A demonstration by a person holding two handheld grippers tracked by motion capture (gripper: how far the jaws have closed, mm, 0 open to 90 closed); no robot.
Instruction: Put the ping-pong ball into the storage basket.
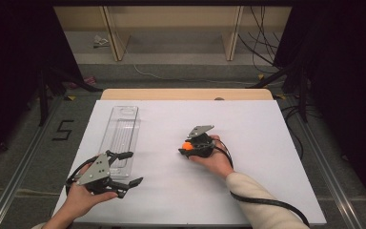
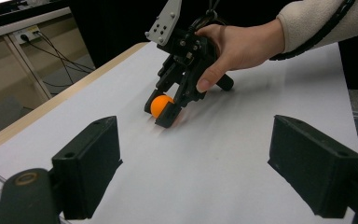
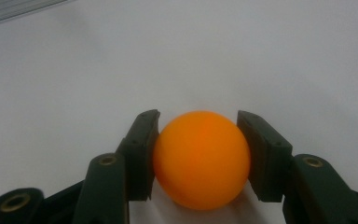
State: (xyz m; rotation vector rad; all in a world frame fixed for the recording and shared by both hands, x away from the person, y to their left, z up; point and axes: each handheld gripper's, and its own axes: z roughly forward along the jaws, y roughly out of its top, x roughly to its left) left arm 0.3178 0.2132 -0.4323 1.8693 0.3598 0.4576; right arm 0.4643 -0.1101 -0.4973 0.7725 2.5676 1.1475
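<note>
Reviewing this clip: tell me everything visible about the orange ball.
The orange ball is small, round, plain and smooth, with a matte plastic look and no markings visible. It sits between the two black jaws of the right claw, which press on its opposite sides. It is low over the white table, near the middle; whether it touches the surface cannot be told. The person's right hand holds that claw.

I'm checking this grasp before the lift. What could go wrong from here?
The orange ball is smooth and round, pinched between the right gripper's flat pads; it could squirt out if the squeeze tightens or shifts. Dropped on the flat white table, it would likely roll off. The clear tray is narrow, so a placement there could miss.
</note>
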